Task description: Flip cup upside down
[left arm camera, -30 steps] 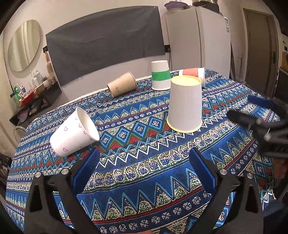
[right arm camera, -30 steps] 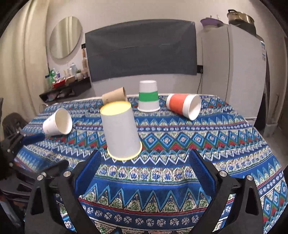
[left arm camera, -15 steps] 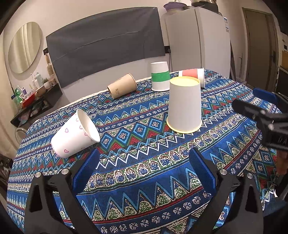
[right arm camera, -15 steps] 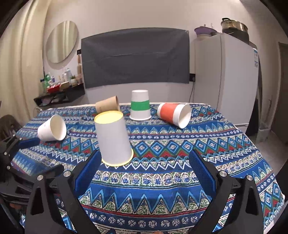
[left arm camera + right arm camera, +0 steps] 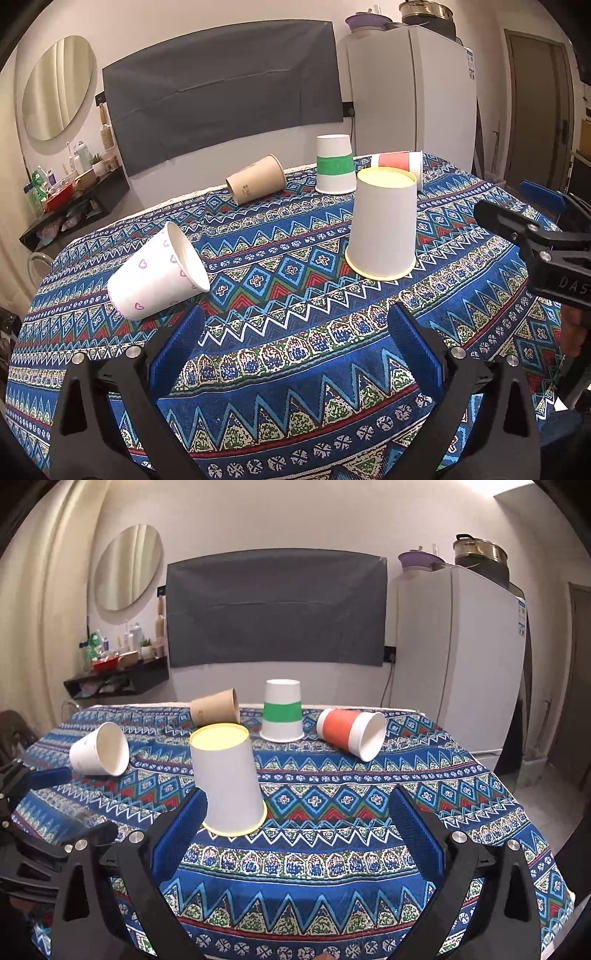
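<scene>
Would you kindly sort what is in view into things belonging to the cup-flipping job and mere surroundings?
Job: five paper cups: yellow-rimmed white and green-banded, upside down; heart-print, brown, orange, on their sides.

Surroundings: patterned tablecloth, white fridge, round mirror.

The left claw (image 5: 295,343) is built from two matte black plastic arms that widen toward the camera, each with triangular cut-outs in its frame. Each arm ends in a flat blue pad (image 5: 177,343) with a fine ribbed face. Pairs of round silver screws (image 5: 132,351) sit on top of each arm just behind the pads.

The right claw (image 5: 295,827) has the same make: black arms, ribbed blue pads (image 5: 415,834), silver screws (image 5: 460,837). Seen from the left camera, its black body carries raised letters reading "DAS" (image 5: 572,286), more silver screws, and a blue pad at its tip.
</scene>
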### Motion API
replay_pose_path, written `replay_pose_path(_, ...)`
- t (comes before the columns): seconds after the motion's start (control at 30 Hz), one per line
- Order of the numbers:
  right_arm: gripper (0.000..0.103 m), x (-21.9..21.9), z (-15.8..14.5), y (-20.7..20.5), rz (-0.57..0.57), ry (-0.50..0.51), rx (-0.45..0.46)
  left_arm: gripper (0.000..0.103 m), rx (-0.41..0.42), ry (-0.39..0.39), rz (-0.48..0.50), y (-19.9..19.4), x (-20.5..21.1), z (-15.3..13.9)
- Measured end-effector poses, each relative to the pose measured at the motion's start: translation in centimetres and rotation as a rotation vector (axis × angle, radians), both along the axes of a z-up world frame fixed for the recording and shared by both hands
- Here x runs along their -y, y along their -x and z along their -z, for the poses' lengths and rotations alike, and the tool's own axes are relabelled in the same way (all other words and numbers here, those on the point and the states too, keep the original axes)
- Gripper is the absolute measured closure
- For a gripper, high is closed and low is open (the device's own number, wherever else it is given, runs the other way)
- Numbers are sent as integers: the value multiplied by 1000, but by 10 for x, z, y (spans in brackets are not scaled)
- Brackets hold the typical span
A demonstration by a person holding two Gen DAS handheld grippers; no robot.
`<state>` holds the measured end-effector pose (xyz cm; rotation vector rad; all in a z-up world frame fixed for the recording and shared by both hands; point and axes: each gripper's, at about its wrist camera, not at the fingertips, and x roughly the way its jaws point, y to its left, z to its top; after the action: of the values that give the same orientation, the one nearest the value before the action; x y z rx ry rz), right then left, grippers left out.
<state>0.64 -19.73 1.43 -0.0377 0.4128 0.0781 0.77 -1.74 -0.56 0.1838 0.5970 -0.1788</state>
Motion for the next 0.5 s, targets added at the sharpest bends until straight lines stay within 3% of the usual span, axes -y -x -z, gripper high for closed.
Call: replay_pose_path(0.5, 8, -1, 0, -2, 10, 4, -6, 6, 19, 20, 0, 4, -5, -3)
